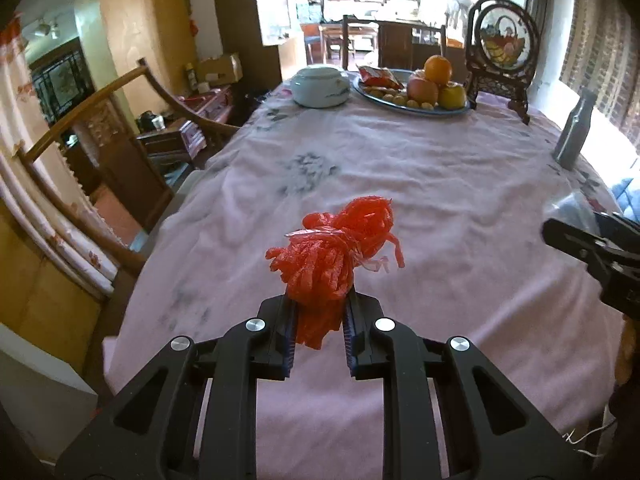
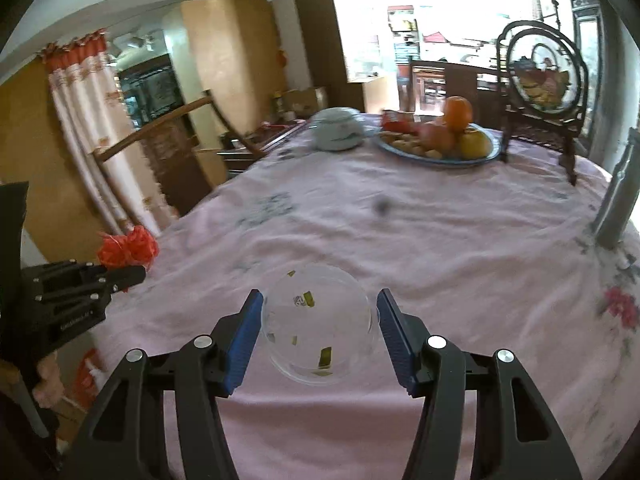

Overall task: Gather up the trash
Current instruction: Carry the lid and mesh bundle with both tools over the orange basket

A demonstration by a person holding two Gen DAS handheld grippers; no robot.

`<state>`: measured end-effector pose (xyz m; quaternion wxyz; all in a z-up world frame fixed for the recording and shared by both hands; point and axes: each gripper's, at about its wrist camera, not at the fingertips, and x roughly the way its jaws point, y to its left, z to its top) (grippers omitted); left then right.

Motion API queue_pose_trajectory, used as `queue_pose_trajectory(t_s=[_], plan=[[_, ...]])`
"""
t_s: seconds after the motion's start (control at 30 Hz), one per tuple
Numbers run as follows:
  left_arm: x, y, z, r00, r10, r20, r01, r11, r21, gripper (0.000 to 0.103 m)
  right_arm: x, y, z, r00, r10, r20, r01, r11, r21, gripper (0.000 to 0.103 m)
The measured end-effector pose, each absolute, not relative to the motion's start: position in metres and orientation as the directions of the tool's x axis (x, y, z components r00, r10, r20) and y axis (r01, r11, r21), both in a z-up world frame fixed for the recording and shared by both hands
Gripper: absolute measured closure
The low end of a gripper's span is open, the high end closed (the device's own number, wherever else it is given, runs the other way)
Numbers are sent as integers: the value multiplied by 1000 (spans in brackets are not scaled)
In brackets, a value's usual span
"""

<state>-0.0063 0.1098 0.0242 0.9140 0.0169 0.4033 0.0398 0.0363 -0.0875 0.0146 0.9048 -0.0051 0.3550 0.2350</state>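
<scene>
The left gripper (image 1: 319,336) is clamped on a red mesh bag (image 1: 334,256), held above the pink tablecloth (image 1: 440,184). The right gripper (image 2: 320,332) has its jaws closed against a clear plastic cup (image 2: 320,324), also lifted off the cloth. Current step: carrying both pieces of trash away. Next move requires a bin; none is visible.
</scene>
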Motion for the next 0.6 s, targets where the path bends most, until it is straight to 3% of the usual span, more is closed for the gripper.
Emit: queue_pose_trajectory(t_s=[0.2, 0.6], plan=[[-78, 152, 21, 695, 128, -707, -155, 988, 25, 82, -4, -45, 1, 558, 528, -640, -502, 829, 246, 45], [-188, 275, 5, 650, 273, -709, -442, 895, -61, 82, -70, 91, -18, 385, 629, -676, -696, 678, 235, 45]])
